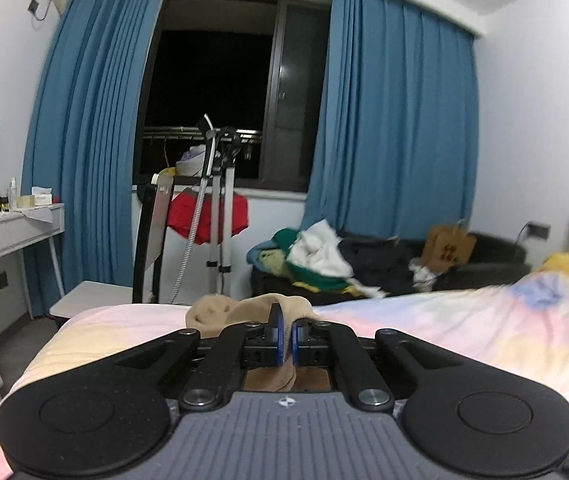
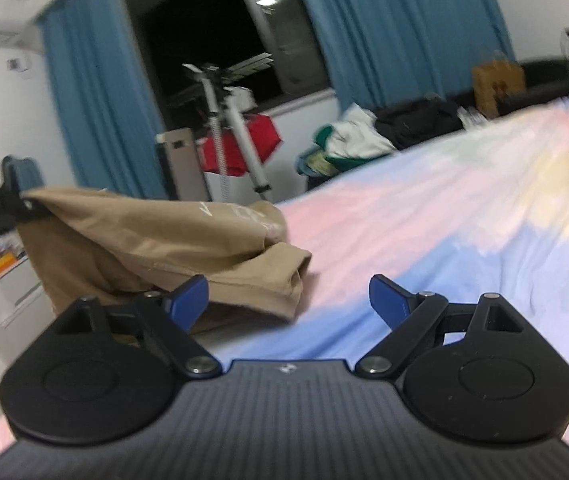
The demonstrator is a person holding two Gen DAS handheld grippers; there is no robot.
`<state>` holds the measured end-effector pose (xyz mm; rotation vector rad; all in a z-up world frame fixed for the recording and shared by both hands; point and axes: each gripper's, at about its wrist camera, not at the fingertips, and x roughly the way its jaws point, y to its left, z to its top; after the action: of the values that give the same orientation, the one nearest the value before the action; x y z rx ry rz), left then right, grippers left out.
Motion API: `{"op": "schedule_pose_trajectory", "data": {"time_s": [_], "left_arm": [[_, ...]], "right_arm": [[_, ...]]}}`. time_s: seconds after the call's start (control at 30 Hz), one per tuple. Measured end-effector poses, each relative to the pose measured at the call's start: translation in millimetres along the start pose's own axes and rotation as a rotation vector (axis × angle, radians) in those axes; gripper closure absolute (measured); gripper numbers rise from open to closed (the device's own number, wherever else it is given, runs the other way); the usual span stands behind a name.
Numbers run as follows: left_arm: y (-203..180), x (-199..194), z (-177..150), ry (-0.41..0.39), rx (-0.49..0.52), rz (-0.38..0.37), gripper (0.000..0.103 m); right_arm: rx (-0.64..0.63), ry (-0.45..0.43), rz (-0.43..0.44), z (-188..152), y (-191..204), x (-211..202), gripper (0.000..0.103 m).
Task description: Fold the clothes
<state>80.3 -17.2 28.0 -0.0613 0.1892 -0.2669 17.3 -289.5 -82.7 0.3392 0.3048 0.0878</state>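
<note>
A tan garment (image 2: pixel 164 240) lies bunched on the pastel bedspread (image 2: pixel 444 208). My left gripper (image 1: pixel 287 340) is shut on a fold of the tan garment (image 1: pixel 244 308), which bulges just past its blue pads and hangs below them. In the right wrist view the left gripper (image 2: pixel 16 200) shows at the far left, holding one corner of the garment lifted. My right gripper (image 2: pixel 288 300) is open and empty, low over the bedspread, with its left fingertip (image 2: pixel 188 300) next to the garment's near hem.
Past the bed's far edge a dark sofa (image 1: pixel 484 268) holds a pile of clothes (image 1: pixel 316 260) and a brown paper bag (image 1: pixel 448 248). A garment steamer stand (image 1: pixel 220 208) with red cloth stands by the window. A white dressing table (image 1: pixel 8 232) is at the left.
</note>
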Motion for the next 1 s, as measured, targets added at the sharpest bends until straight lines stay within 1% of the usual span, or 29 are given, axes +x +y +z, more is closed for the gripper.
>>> {"op": "schedule_pose_trajectory", "data": {"time_s": [0.1, 0.2, 0.3, 0.37, 0.43, 0.47, 0.5, 0.6, 0.73, 0.77, 0.8, 0.83, 0.87, 0.9, 1.0], "left_arm": [[10, -32, 4, -0.033, -0.047, -0.03, 0.099], [20, -64, 8, -0.066, -0.094, -0.06, 0.099], [31, -95, 13, -0.1, -0.141, -0.09, 0.099], [38, -116, 15, -0.121, -0.172, -0.11, 0.099], [51, -118, 10, -0.132, -0.21, -0.107, 0.099], [58, -118, 7, -0.135, -0.234, -0.109, 0.099], [64, -115, 5, -0.135, -0.256, -0.11, 0.099], [84, -110, -3, -0.135, -0.29, -0.083, 0.099], [104, -105, -12, -0.126, -0.296, -0.041, 0.098], [109, -101, -14, -0.115, -0.3, -0.029, 0.098], [113, -97, -17, -0.104, -0.305, -0.017, 0.098], [117, -93, -19, -0.093, -0.309, -0.004, 0.098], [121, -89, -22, -0.082, -0.314, 0.008, 0.098], [125, -85, -24, -0.071, -0.318, 0.021, 0.098], [133, -75, -28, -0.05, -0.337, 0.04, 0.098]], "right_arm": [[-0.097, 0.042, 0.066, -5, 22, -11, 0.014], [-0.208, 0.127, 0.137, -15, 44, -14, 0.015], [-0.248, 0.214, 0.203, -29, 60, -8, 0.015], [-0.239, 0.257, 0.242, -38, 72, -1, 0.015], [-0.223, 0.288, 0.28, -47, 83, 6, 0.015], [-0.223, 0.289, 0.291, -50, 89, 10, 0.016], [-0.232, 0.285, 0.289, -54, 98, 16, 0.021], [-0.23, 0.274, 0.241, -61, 114, 39, 0.027], [-0.191, 0.296, 0.2, -68, 122, 78, 0.031], [-0.195, 0.299, 0.183, -70, 124, 86, 0.041], [-0.199, 0.3, 0.168, -71, 122, 90, 0.061], [-0.202, 0.299, 0.155, -71, 118, 92, 0.069], [-0.197, 0.289, 0.148, -68, 115, 92, 0.082], [-0.186, 0.274, 0.145, -63, 112, 91, 0.086], [-0.138, 0.226, 0.139, -41, 101, 81, 0.088]]}}
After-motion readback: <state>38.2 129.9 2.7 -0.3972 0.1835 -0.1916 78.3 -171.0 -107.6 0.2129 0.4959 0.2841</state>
